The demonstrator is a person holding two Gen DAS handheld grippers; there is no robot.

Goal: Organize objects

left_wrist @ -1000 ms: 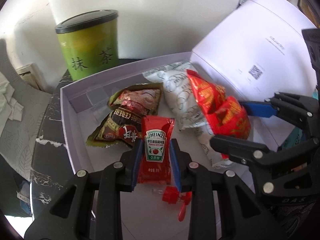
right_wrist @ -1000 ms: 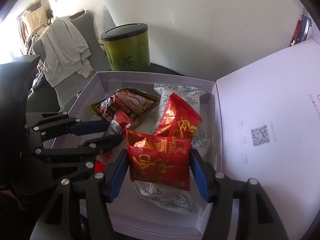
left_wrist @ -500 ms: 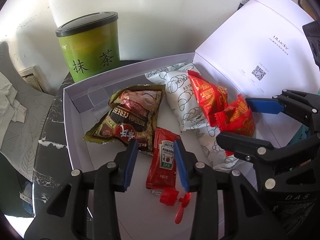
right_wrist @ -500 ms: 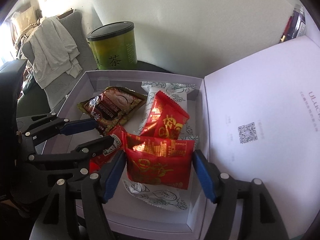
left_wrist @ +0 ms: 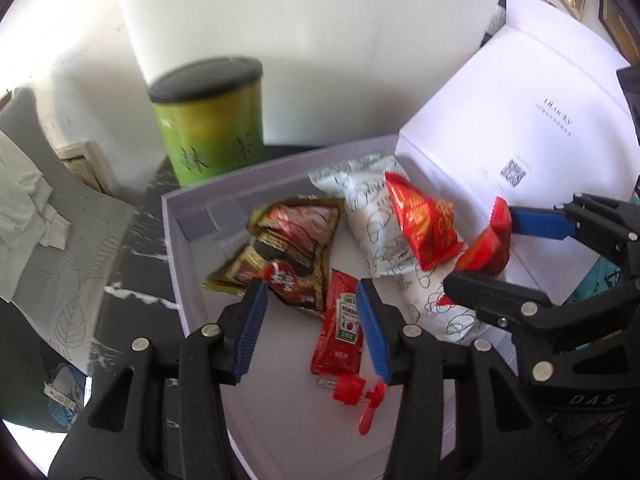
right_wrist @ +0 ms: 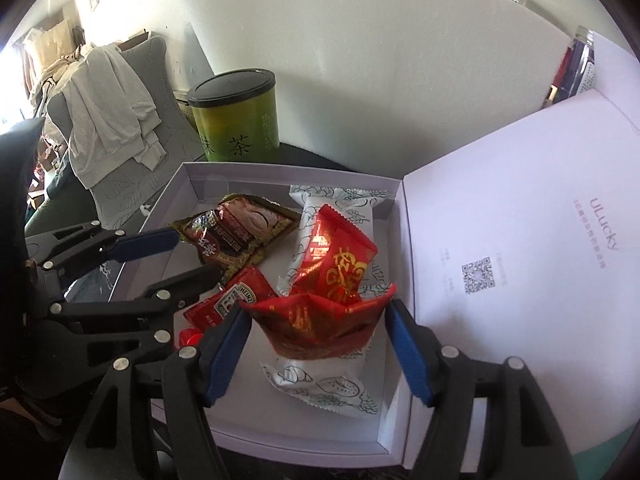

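Note:
A white box (left_wrist: 176, 240) (right_wrist: 188, 184) holds a brown cereal packet (left_wrist: 288, 252) (right_wrist: 236, 228), a white bread packet (left_wrist: 380, 232) (right_wrist: 344, 204), a red snack packet (left_wrist: 420, 220) (right_wrist: 336, 256) and a Heinz ketchup sachet (left_wrist: 340, 328) (right_wrist: 228, 300). My left gripper (left_wrist: 310, 320) (right_wrist: 196, 252) is open and empty above the sachet. My right gripper (right_wrist: 318, 336) (left_wrist: 484, 248) is shut on a second red snack packet (right_wrist: 320, 324) (left_wrist: 488, 248), held just above the white bread packet.
A green tea canister (left_wrist: 208, 116) (right_wrist: 236, 120) stands behind the box. The open white lid (left_wrist: 520, 128) (right_wrist: 520, 272) leans at the right. A small red fan toy (left_wrist: 356, 392) lies in the box near the front. A grey chair with clothes (right_wrist: 108, 120) is at the left.
My left gripper opened and let the ketchup sachet go into the box, then drew back and up. My right gripper kept its hold on the red packet, lifting it slightly.

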